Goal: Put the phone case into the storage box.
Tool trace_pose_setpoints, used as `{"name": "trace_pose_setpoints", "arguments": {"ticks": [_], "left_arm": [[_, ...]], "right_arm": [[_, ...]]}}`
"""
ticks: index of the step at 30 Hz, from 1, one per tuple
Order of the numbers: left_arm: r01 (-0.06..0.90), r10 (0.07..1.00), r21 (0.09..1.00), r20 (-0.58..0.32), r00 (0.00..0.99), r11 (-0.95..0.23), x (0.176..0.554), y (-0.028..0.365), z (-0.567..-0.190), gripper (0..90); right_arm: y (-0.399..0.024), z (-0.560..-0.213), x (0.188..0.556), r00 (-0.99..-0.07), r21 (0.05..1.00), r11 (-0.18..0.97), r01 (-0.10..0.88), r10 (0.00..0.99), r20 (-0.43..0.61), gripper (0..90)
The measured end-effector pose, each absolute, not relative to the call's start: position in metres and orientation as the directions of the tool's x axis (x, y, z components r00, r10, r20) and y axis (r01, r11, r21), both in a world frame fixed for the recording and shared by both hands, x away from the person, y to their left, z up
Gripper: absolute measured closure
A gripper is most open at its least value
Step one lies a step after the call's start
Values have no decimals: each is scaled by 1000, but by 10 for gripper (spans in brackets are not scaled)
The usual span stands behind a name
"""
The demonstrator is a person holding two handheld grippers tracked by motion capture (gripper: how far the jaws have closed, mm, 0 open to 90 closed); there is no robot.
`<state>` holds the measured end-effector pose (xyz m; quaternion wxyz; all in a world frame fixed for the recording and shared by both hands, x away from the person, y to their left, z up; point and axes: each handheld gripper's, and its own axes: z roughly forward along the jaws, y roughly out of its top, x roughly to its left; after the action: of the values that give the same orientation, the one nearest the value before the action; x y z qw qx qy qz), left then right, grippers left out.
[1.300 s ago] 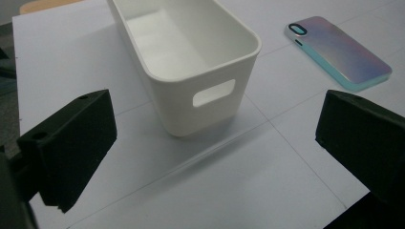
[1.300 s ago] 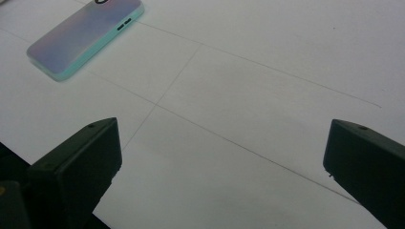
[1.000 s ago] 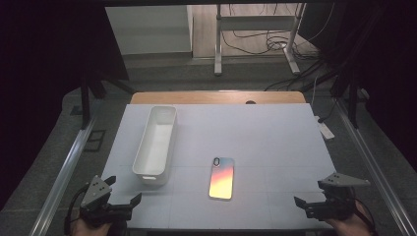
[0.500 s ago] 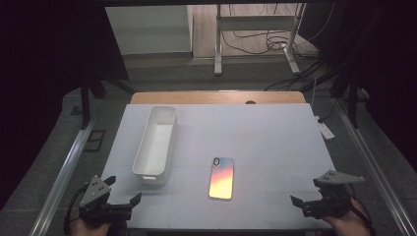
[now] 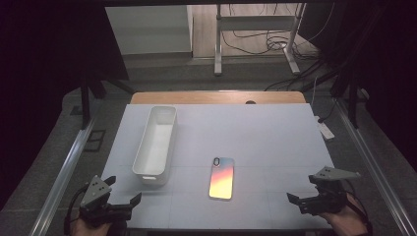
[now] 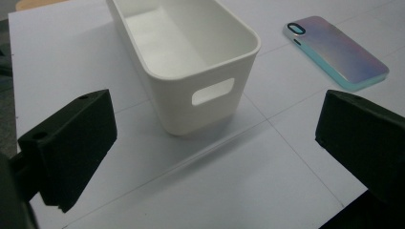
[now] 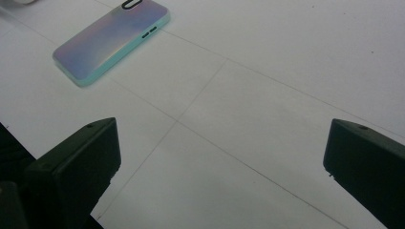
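Table brightly lit, surroundings dark, views sharp.

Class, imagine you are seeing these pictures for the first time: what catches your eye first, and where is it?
The phone with its shiny rainbow-coloured back stands out, lying flat near the front middle of the white table. Just left of it, apart from it, stands a long white bin. An open left claw and right claw wait at the front corners.

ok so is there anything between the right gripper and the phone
No. In the right gripper view, bare white table lies between the open right gripper and the phone.
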<state>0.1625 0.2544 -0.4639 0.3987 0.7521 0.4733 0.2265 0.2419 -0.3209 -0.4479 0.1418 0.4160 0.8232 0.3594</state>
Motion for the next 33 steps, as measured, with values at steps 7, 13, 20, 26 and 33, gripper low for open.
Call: {"name": "trace_pose_setpoints", "arguments": {"ticks": [7,13,20,26,33], "left_arm": [[533,892,813,-36,450,-236,163,254,-464,8],[533,892,812,-34,451,-238,163,254,-464,8],[533,892,811,-34,451,-239,163,254,-464,7],[533,892,811,-33,451,-240,163,254,-464,7],[534,892,811,-33,452,-241,163,254,-464,7]], "right_arm": [[-315,-448,248,-627,699,414,583,777,63,0],[-310,-449,252,-642,684,444,579,765,47,0],[-304,-449,257,-659,676,464,573,751,42,0],[-299,-448,262,-669,675,465,573,741,57,0],[-290,-449,266,-679,674,465,574,730,75,0]]}}
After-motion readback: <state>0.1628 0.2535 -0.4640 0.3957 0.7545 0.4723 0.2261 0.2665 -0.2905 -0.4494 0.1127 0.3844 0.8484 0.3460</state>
